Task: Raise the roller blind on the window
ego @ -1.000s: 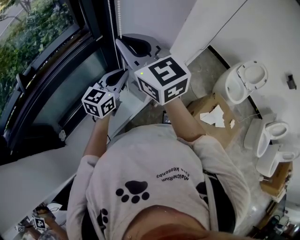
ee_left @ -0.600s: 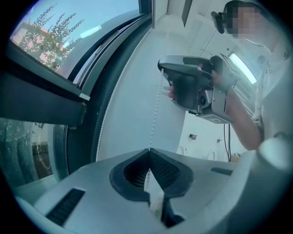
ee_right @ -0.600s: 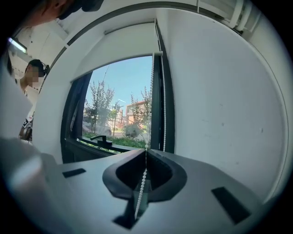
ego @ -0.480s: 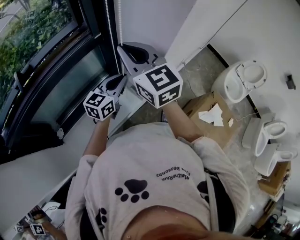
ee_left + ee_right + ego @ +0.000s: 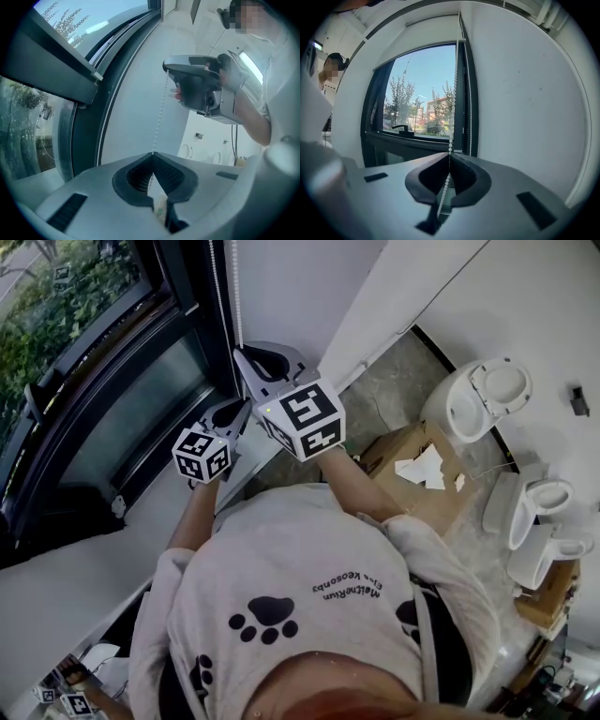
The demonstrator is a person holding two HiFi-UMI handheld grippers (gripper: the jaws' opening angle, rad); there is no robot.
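Currently, we hold the bead chain beside the window in the left gripper and right gripper; both pairs of fingers are closed on it.

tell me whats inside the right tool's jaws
A white bead chain runs between the shut jaws of the right tool, pinched at their tips, and hangs on through the hollow behind them. Its lower end is covered by the tool's body.

Left gripper, right gripper — both sunk lower with bead chain.
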